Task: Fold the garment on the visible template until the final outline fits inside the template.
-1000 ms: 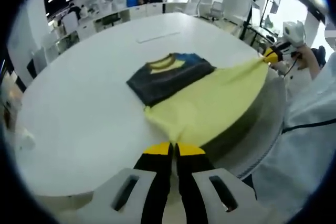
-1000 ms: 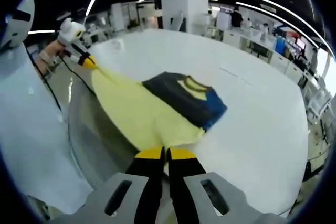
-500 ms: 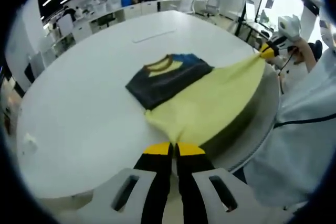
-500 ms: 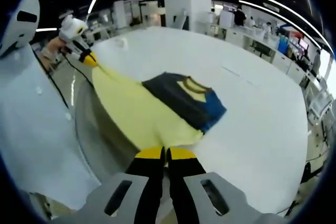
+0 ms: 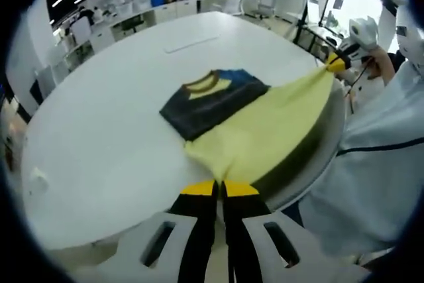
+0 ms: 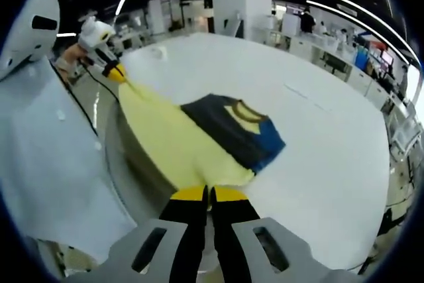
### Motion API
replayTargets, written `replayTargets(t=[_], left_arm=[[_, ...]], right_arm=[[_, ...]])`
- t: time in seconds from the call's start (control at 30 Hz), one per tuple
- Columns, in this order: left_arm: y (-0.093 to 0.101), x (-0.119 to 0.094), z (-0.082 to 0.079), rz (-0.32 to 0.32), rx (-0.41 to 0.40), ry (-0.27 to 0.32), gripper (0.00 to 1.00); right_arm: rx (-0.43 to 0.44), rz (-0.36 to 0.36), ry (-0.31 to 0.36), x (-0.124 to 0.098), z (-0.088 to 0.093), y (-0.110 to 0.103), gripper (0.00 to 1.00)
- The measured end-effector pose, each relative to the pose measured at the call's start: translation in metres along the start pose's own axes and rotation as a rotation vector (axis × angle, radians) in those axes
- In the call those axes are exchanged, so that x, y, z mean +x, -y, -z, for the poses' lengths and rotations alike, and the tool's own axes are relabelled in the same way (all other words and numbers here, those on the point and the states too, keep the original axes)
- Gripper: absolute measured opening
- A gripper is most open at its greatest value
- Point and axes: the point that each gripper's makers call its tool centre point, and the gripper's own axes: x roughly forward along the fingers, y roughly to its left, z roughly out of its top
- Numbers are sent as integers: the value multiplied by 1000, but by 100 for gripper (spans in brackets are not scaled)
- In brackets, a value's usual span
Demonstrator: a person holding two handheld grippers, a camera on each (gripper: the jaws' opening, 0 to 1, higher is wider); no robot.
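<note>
With both grippers clamped on the yellow hem of the garment — left gripper, right gripper — I hold it taut off the edge of the white table; next I judge the hem must carry forward over the dark, collared half

Since the earlier pictures, the yellow hem of the shirt is pulled a little further off the table edge, stretched between both tongs.
</note>
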Motion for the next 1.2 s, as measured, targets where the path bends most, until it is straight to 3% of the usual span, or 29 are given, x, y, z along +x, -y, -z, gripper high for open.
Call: replayTargets(t=[1.2], left_arm=[[17, -28, 0, 9, 42, -19, 0]], right_arm=[[-79, -19, -7, -27, -14, -18, 3]])
